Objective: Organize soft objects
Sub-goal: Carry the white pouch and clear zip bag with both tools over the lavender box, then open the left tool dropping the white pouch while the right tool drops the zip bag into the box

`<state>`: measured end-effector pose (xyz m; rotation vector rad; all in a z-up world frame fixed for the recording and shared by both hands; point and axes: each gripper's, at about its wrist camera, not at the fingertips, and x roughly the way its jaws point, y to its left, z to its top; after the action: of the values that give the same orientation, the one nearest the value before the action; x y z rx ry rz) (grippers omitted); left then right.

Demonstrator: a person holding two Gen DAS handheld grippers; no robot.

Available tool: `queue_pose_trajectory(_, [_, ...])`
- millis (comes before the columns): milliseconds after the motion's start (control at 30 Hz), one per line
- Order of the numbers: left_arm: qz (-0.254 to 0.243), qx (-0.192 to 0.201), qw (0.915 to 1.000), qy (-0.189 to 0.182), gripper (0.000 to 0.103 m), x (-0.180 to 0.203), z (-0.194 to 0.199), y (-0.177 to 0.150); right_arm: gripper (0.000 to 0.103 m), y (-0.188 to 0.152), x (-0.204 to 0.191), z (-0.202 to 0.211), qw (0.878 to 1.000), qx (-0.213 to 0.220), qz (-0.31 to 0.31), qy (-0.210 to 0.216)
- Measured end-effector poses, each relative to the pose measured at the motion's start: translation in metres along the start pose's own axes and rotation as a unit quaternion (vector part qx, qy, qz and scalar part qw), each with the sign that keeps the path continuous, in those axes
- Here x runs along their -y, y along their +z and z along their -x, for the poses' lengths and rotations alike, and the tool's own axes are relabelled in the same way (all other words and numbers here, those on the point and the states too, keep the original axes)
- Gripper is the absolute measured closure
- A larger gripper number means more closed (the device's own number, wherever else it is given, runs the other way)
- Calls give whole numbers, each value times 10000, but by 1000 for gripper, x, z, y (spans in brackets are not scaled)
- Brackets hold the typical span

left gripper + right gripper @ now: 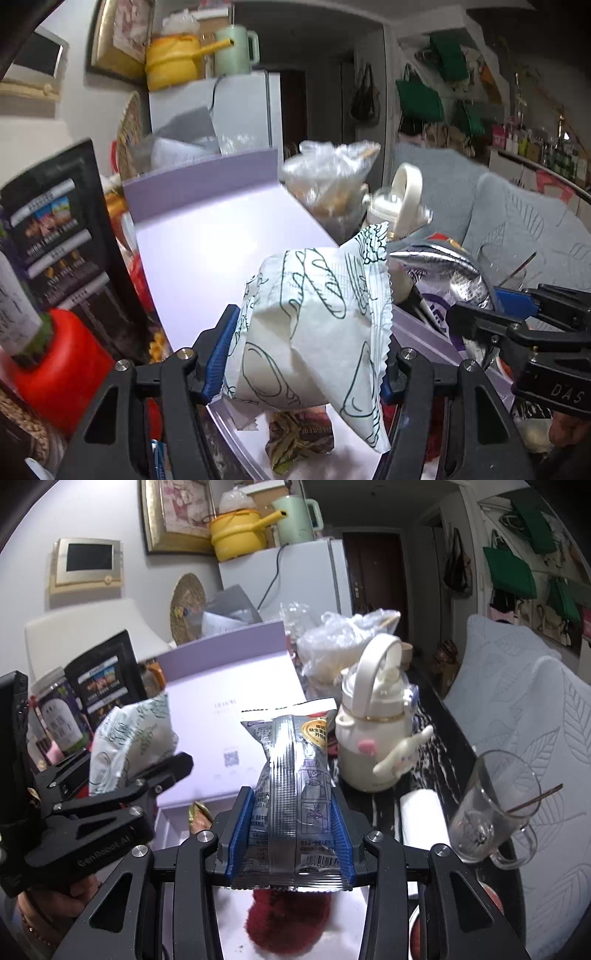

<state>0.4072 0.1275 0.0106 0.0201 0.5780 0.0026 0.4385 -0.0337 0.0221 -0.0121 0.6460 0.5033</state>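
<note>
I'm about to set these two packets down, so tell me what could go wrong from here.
1. The silver packet in the right gripper hangs close to the white kettle and the empty glass; a swing to the right might knock the glass over.
2. The left gripper pinches the white packet hard enough to crumple it, so its contents may get crushed.
3. The two grippers are close together and could collide over the lilac box.
</note>
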Motion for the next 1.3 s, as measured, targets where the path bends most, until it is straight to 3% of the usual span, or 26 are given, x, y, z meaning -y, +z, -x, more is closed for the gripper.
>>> queue_pose_trajectory(267, [66, -606, 9981, -116, 42, 1, -29, -11, 63, -7, 7, -21, 9988, -466, -125, 116])
queue_pose_trajectory(500, [-113, -958, 9953, -38, 42, 10, -45, -19, 63, -14, 7, -37, 9968, -788, 3, -159])
queue_pose_trajectory(667, [-54, -1323, 9911, -114, 42, 8, -56, -24, 63, -19, 11, -46, 9954, -948, -112, 10])
queue_pose_trajectory(1033, [-113, -1538, 9880, -45, 39, 10, -62, -24, 63, -21, 14, -52, 9940, -1082, -184, -42])
queue_pose_trajectory(1200, [-127, -1599, 9870, 20, 28, 10, -62, -23, 63, -21, 15, -53, 9931, -1156, -183, -88])
queue_pose_trajectory(1300, [-182, -1504, 9883, 175, 27, 12, -57, -20, 62, -20, 15, -51, 9931, -1151, -157, -142])
